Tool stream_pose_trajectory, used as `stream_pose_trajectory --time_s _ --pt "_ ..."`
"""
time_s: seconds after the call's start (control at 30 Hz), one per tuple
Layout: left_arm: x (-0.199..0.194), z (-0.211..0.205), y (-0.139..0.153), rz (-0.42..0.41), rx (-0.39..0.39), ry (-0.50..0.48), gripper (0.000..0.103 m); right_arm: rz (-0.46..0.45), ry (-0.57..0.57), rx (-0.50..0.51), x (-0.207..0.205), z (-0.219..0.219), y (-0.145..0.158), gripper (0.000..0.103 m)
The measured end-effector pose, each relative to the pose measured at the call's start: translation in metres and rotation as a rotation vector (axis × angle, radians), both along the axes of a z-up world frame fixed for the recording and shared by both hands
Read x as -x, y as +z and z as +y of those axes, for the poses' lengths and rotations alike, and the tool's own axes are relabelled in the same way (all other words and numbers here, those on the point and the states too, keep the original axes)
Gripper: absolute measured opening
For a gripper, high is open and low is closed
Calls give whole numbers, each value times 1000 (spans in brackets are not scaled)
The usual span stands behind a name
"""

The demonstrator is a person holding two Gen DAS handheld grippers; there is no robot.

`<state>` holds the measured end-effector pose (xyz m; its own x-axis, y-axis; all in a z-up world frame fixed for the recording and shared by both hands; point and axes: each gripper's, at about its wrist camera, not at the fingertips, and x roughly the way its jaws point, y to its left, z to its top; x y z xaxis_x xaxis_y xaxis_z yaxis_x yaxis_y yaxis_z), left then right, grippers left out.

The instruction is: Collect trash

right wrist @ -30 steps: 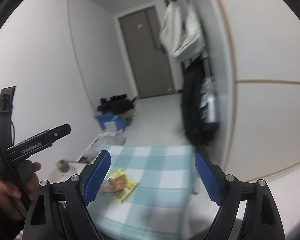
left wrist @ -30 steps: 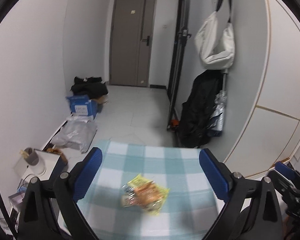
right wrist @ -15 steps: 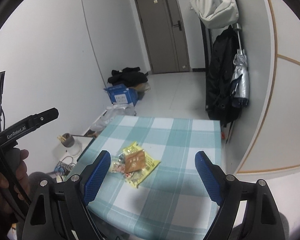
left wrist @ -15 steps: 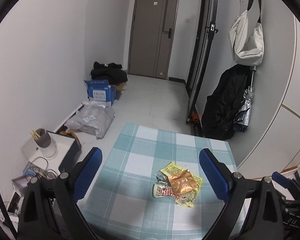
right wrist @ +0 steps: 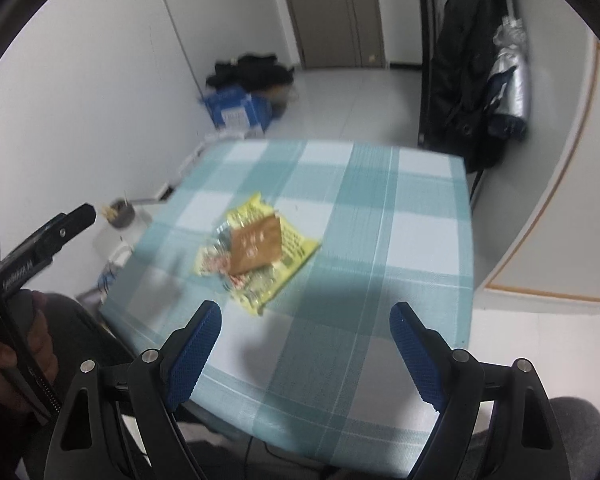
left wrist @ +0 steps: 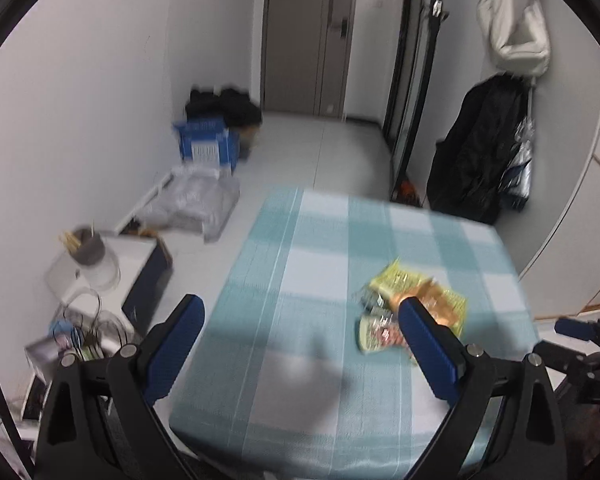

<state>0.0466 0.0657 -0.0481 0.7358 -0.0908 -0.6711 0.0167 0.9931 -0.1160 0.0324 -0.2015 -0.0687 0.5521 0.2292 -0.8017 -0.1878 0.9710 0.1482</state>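
Note:
A small heap of snack wrappers (right wrist: pixel 256 248), yellow, brown and clear, lies on a table with a teal and white checked cloth (right wrist: pixel 380 220). In the left wrist view the same wrappers (left wrist: pixel 412 308) sit just beyond the right finger. My left gripper (left wrist: pixel 300 312) hangs open above the table's near left part, nothing between its blue pads. My right gripper (right wrist: pixel 306 320) is open too, above the near edge, with the wrappers ahead and to the left of it. A hand (right wrist: pixel 16 356) holds the left tool at the left edge of the right wrist view.
A white side unit (left wrist: pixel 112 256) with a grey cup and cables stands left of the table. On the floor beyond lie a blue box (left wrist: pixel 208 146), plastic bags and dark clothes. A black coat (left wrist: pixel 480 152) and an umbrella hang at the right wall. A closed door (left wrist: pixel 308 36) is at the far end.
Both grippers have sunk and tilted down toward the table. The table and wrappers now fill more of each view. The jaws of both have stayed as wide as before.

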Motion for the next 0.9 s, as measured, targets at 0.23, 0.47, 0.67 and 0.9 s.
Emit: stream_pose_trajectory --time_s 0.23,0.47,0.67,0.9 --pt "-9 36 0 21 119 87 96 64 136 -8 -36 39 -15 86" --pt "-17 61 -13 73 225 146 96 82 218 34 -72 81 -31 85" --pt "-19 69 -17 93 269 168 96 84 194 44 -102 77 -29 85" --pt "-24 76 -21 118 309 174 96 189 121 -43 -122 51 -43 70"
